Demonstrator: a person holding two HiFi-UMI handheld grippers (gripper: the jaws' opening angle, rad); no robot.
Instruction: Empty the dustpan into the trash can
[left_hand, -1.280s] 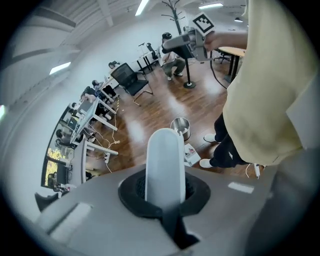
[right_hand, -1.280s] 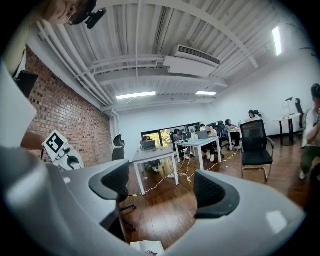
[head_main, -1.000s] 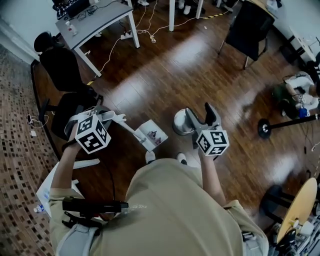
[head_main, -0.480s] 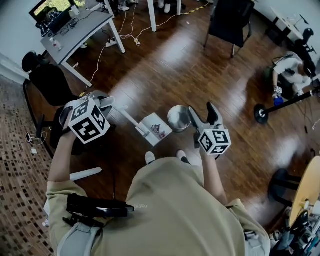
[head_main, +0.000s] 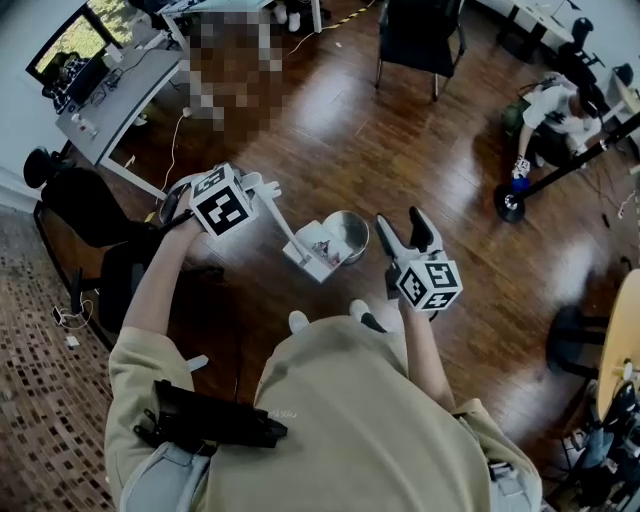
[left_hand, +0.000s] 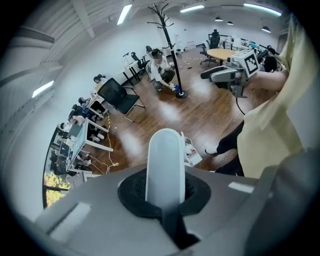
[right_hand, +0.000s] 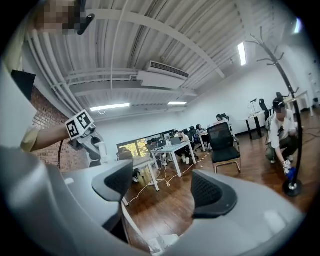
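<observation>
My left gripper is shut on the white handle of the dustpan. The pan hangs low over the wood floor with bits of paper in it. Its right edge overlaps the left rim of the round metal trash can. The pan also shows small past the handle's tip. My right gripper is held level just right of the can, above it. Its jaws have just been closing, but a gap still shows between the pads and nothing is in it.
A grey desk with cables stands at the far left and black office chairs beside it. Another chair is at the top. A crouching person and a coat stand's base are at the right. The holder's shoes are near the can.
The left gripper has carried the dustpan to the right, from beside the can to over its left rim. The right gripper has stayed just right of the can.
</observation>
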